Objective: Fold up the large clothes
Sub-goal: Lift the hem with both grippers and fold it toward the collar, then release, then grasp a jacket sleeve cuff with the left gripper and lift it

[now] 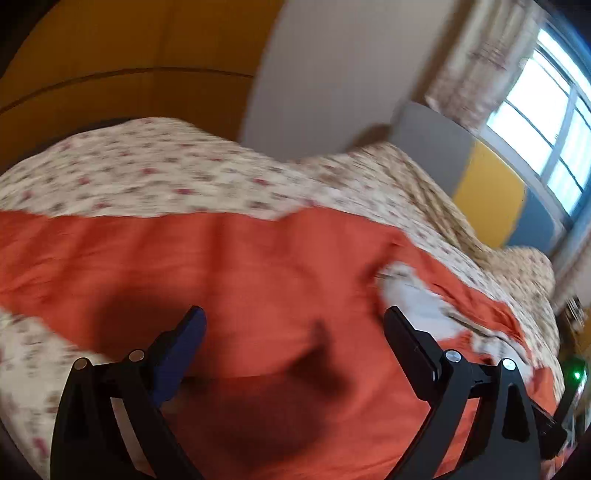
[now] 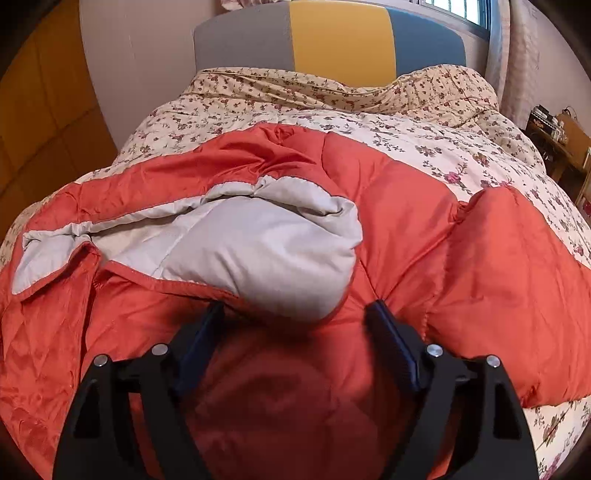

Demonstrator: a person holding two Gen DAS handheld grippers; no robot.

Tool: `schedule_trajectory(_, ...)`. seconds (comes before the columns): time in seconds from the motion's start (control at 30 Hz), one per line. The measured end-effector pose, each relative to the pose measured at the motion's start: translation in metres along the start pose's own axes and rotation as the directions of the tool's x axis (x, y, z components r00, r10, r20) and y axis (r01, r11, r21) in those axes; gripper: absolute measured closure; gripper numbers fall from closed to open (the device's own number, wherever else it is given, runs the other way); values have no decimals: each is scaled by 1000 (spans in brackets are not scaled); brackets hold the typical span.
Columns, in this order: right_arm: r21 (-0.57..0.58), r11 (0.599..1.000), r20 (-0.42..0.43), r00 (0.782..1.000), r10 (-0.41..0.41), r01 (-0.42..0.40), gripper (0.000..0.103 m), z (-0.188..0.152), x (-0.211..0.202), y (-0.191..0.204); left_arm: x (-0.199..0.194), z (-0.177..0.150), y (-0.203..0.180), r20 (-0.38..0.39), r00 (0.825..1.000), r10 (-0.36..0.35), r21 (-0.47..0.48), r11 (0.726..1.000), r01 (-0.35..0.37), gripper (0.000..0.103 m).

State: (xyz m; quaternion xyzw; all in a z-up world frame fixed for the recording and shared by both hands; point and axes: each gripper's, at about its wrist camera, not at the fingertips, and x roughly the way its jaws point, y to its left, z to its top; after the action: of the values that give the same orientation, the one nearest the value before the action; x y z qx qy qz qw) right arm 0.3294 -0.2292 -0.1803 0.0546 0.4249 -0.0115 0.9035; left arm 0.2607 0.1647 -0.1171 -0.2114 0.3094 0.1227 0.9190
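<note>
A large orange puffer jacket (image 2: 424, 221) with a pale grey lining (image 2: 266, 251) lies spread on a flowered bed. In the right wrist view its lining and hood bulge up in the middle, with a sleeve (image 2: 517, 258) out to the right. My right gripper (image 2: 295, 314) is open, its fingers standing either side of the orange fabric just below the grey bulge. In the blurred left wrist view the jacket (image 1: 221, 266) fills the middle. My left gripper (image 1: 293, 321) is open and empty just above the orange fabric.
The flowered quilt (image 2: 406, 136) covers the bed. A grey, yellow and blue headboard (image 2: 340, 33) stands at the far end. A window (image 1: 546, 122) and curtain are beside it. A wooden side table (image 2: 557, 147) with clutter stands at the right. Orange wardrobe panels (image 1: 129, 55) are on the left.
</note>
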Motion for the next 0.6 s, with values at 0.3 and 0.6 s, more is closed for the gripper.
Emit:
schedule_trajectory(0.3,7,1000,5,1000,10,-10,21,-2,2,-1,-40,-1,119,17,983,183,-236,956,-174,7)
schedule_trajectory(0.6,6,1000,6,1000,10,-10,21,-2,2,-2,-53,-12,226,-1,963,271,-533,814,-229,16)
